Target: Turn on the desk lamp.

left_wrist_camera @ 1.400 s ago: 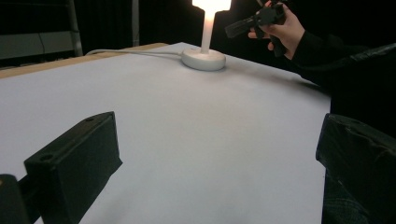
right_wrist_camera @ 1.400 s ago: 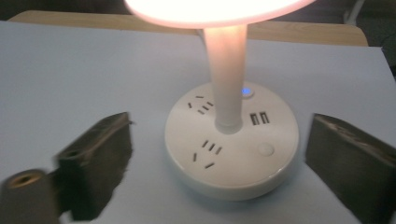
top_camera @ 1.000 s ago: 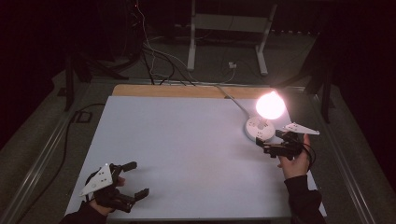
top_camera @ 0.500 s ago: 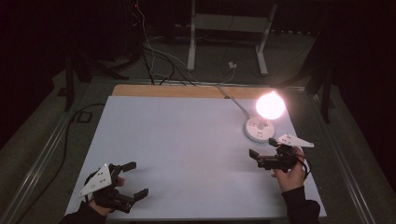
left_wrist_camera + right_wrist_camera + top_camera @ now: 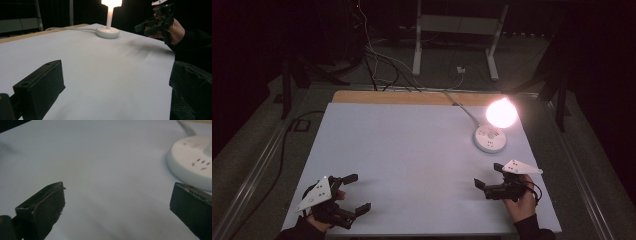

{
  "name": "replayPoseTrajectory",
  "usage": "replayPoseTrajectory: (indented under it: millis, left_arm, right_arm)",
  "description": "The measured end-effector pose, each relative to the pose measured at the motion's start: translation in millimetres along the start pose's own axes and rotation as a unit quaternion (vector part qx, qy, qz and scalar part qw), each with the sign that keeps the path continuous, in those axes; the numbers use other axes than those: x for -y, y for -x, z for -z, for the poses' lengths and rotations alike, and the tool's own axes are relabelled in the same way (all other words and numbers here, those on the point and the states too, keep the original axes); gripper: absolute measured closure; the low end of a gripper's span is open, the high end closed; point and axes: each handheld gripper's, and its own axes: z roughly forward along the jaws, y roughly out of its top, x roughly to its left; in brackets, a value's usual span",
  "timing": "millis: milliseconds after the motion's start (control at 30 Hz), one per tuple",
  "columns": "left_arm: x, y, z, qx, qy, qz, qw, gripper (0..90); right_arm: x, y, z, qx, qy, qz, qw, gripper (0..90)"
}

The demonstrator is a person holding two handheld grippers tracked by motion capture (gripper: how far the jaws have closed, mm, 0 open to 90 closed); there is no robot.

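A lit desk lamp (image 5: 494, 125) stands on its round white base at the far right of the pale worktop (image 5: 412, 150), its cord running off the back edge. The right gripper (image 5: 490, 180) hovers just short of the base, fingers spread wide and empty. The left gripper (image 5: 354, 192) sits at the near left corner, well apart, fingers likewise released.

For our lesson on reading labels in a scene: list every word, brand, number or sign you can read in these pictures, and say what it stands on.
None can be read.
Lamp base: faint grey marks near the socket slots, too blurred to read.
Grey plates on the left gripper and right gripper: blank.
White table: plain, no print.
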Motion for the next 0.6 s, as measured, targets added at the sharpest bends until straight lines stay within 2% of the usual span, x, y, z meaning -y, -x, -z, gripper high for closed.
replayPoseTrajectory:
  millis: [167, 300, 333, 600]
  left_arm:
    - [0.0, 0.6, -0.1, 0.000, -0.002, -0.001, 1.0000, 0.3]
    - [0.1, 0.7, -0.3, 0.001, -0.003, -0.001, 1.0000, 0.3]
    - [0.2, 0.7, -0.3, 0.001, -0.003, -0.001, 1.0000, 0.3]
    - [0.2, 1.2, -0.9, 0.002, -0.004, -0.003, 1.0000, 0.3]
  right_arm:
    - [12.1, 0.2, 2.7, -0.012, -0.009, 0.010, 0.9998, 0.0]
    - [19.8, 1.2, 3.6, -0.006, -0.024, 0.016, 0.9996, 0.0]
    - [24.3, 2.6, 4.2, -0.003, -0.036, 0.019, 0.9992, 0.0]
    - [28.4, 6.5, 3.7, 0.001, -0.042, 0.020, 0.9989, 0.0]
